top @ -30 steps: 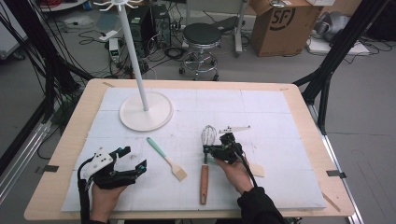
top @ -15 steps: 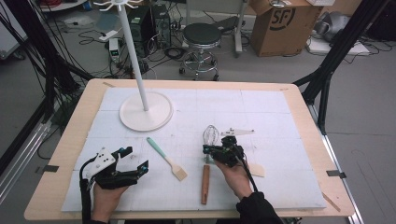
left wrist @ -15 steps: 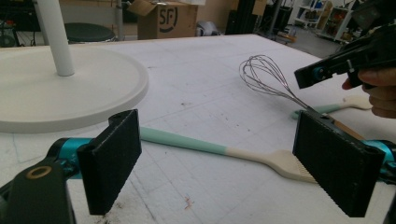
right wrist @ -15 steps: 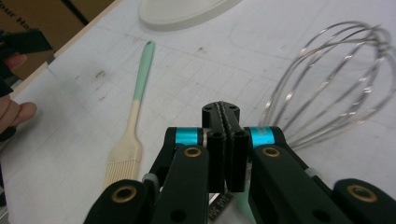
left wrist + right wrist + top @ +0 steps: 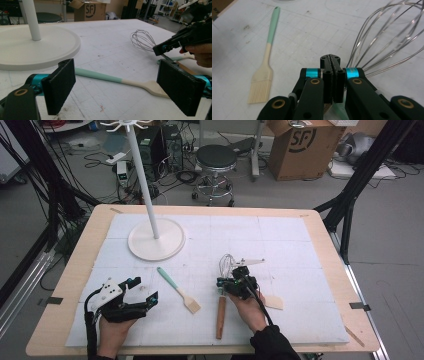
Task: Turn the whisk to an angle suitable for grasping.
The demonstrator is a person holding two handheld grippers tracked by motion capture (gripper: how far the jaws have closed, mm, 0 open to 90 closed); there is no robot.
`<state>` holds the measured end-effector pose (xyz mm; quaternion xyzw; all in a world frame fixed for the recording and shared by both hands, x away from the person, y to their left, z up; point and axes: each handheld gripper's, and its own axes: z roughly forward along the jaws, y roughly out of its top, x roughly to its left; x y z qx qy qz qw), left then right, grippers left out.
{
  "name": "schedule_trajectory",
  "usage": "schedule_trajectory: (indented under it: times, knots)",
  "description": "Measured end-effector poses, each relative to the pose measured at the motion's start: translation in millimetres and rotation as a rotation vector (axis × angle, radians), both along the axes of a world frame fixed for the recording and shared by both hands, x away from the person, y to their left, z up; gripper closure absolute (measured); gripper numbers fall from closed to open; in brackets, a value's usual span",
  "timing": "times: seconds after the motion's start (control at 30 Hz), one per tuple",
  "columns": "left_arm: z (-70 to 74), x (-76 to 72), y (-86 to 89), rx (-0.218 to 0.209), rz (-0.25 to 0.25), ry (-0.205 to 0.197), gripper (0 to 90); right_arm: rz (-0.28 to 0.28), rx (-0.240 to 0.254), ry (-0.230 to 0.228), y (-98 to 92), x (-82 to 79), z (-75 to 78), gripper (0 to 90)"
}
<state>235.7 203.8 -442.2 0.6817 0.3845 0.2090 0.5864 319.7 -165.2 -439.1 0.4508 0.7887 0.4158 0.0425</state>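
A wire whisk (image 5: pixel 227 263) with a wooden handle (image 5: pixel 220 317) lies on the white mat (image 5: pixel 300 270), right of centre. My right gripper (image 5: pixel 226 281) hangs just over the whisk's neck. Its jaws are pressed flat together, shut, with no thing seen between the pads (image 5: pixel 329 75). The wires (image 5: pixel 387 37) fan out beyond its tips (image 5: pixel 332 58). A pastry brush (image 5: pixel 178 290) with a mint handle lies between the hands, and its bristles (image 5: pixel 260 91) point toward the person. My left gripper (image 5: pixel 145 289) rests at the near left, open and empty (image 5: pixel 122 85), facing the brush (image 5: pixel 112 78) and the whisk (image 5: pixel 142 40).
A white stand with a round base (image 5: pixel 156 240) and a tall pole (image 5: pixel 142 175) stands at the back left. A pale utensil (image 5: pixel 252 262) lies beyond the right gripper, and a beige one (image 5: pixel 273 302) lies beside the right hand. The table's wooden rim (image 5: pixel 65 285) frames the mat.
The right gripper has edged slightly along the whisk's neck, still shut. The left gripper, brush and stand have not moved.
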Motion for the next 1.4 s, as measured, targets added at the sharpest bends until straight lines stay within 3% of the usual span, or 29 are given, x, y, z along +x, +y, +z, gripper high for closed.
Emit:
schedule_trajectory:
  times: [0.1,0.33,0.5,0.6,0.83,1.0,1.13,1.23,1.33,1.4]
  knots:
    - [0.2,-0.1,-0.1,0.002,-0.002,0.0,16.0,-0.018,-0.014,-0.009,-7.1,-0.8,1.6,89.9]
    - [0.2,-0.3,-1.5,0.006,-0.005,0.0,16.0,-0.064,0.052,-0.003,-33.9,-4.1,1.8,89.9]
    - [0.3,-0.5,-2.0,0.009,-0.008,0.001,16.0,-0.111,0.037,0.003,-51.5,-5.2,-1.3,89.8]
    - [0.2,-0.3,-2.5,0.007,-0.009,0.001,16.0,-0.111,0.071,0.005,-60.9,-8.6,-3.1,89.8]
    - [0.4,-0.6,-2.9,0.011,-0.008,0.0,16.0,-0.067,0.115,-0.038,-65.4,-18.5,2.8,89.9]
    - [0.7,-1.3,-1.4,0.005,-0.006,-0.003,16.0,-0.006,0.134,-0.077,-67.8,-45.1,9.0,89.9]
    - [1.1,-1.9,-1.5,0.003,-0.006,-0.005,16.0,0.022,0.178,-0.102,-77.7,-78.4,4.3,89.9]
    - [1.6,-2.4,-2.7,0.005,-0.007,-0.012,16.1,0.047,0.17,-0.139,-82.6,-101.8,1.0,89.9]
    - [2.0,-3.1,-5.2,0.009,-0.015,-0.016,16.1,0.073,0.178,-0.133,-85.1,-116.4,-1.9,89.9]
    - [1.8,-2.9,-6.2,0.013,-0.016,-0.014,16.1,0.082,0.204,-0.103,-86.3,-122.0,-4.8,89.9]
